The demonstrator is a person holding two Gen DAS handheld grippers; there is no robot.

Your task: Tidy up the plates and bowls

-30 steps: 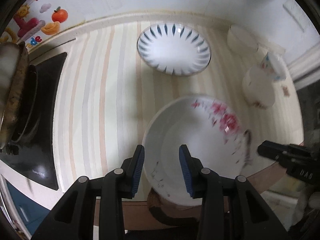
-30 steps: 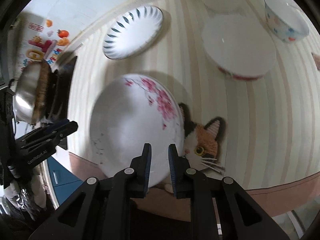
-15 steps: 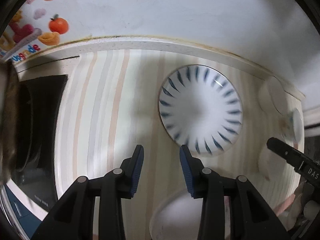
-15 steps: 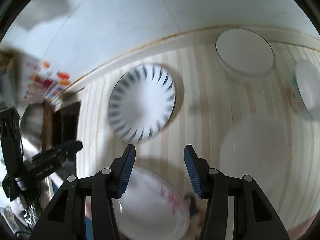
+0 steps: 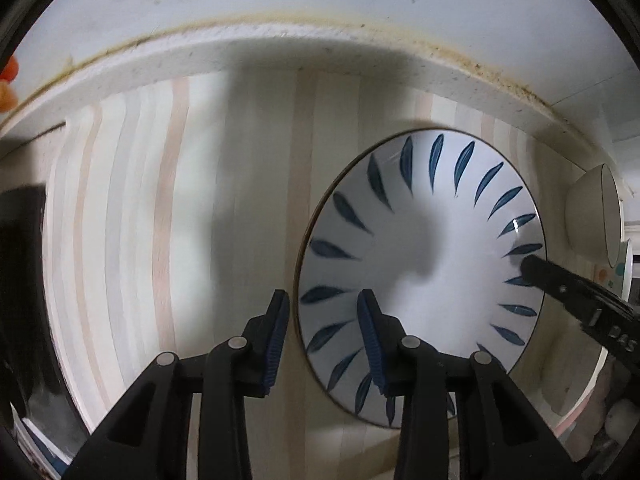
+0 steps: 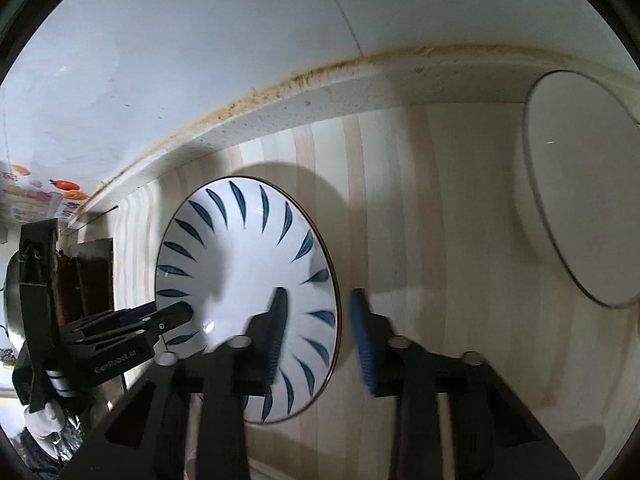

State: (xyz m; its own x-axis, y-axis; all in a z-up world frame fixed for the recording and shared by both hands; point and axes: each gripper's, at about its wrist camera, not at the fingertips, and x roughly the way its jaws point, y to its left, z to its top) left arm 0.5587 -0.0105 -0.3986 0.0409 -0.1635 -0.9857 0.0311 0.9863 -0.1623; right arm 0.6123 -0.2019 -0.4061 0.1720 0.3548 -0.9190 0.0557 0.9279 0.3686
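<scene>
A white plate with blue leaf marks [image 5: 432,264] lies on the striped counter near the back wall; it also shows in the right wrist view [image 6: 240,272]. My left gripper [image 5: 323,336] is open, its fingers on either side of the plate's left rim. My right gripper [image 6: 318,336] is open, its fingers on either side of the plate's right rim. Each gripper shows in the other's view: the right one [image 5: 576,308], the left one [image 6: 132,332]. Neither holds anything.
A plain white bowl [image 6: 576,208] stands right of the plate, also seen at the right edge [image 5: 596,212]. A patterned bowl [image 5: 624,268] peeks behind it. A black stove [image 6: 84,280] with a pan is at the left. The wall ledge [image 5: 320,52] runs close behind.
Both grippers have moved forward from the floral plate to the blue-leaf plate. The right gripper let go of the floral plate and opened; the floral plate has dropped out of view.
</scene>
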